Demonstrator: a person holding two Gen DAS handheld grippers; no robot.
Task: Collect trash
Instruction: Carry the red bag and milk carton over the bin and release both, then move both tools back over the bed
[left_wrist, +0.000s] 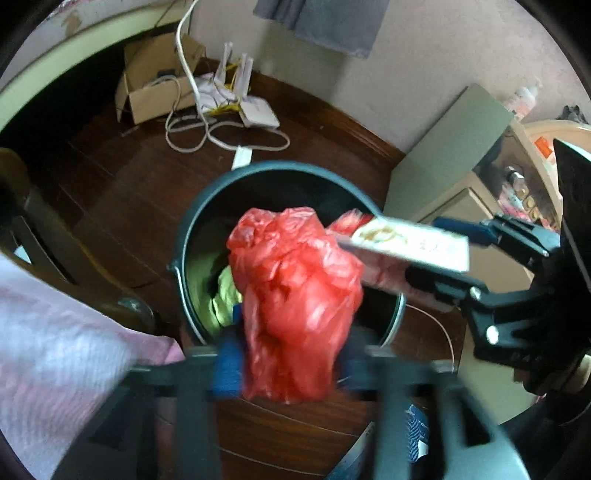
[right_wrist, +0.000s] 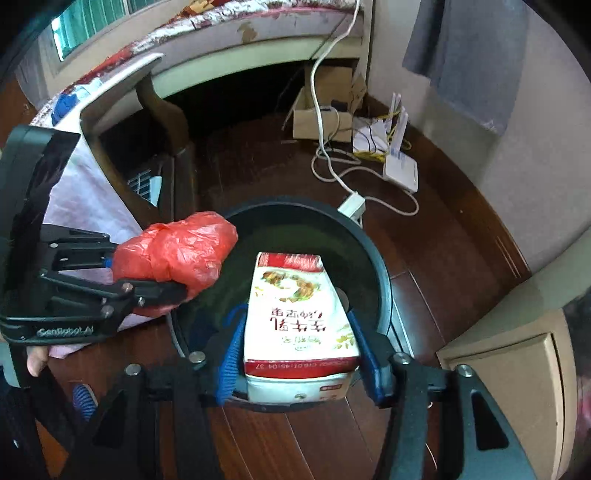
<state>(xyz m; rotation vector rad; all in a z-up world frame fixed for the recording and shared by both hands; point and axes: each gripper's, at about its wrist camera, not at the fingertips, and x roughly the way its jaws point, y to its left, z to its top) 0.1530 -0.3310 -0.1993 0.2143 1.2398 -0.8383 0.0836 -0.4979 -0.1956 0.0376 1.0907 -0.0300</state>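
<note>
My left gripper (left_wrist: 291, 373) is spread around the red bag (left_wrist: 295, 299); my right gripper (right_wrist: 299, 354) is spread around the box (right_wrist: 299, 321), over the bin (right_wrist: 380, 266) mid-frame.

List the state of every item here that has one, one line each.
Red plastic bag: crumpled, between the left gripper's spread fingers, above the bin.
Food box: between the right gripper's spread fingers, over the bin.
Trash bin: uncovered, partly filled.
Cardboard box: flaps open.

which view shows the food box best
The right wrist view: the food box faces the camera between the right gripper fingers, label readable, over the bin. The left wrist view shows it edge-on, blurred, behind the red bag.
</note>
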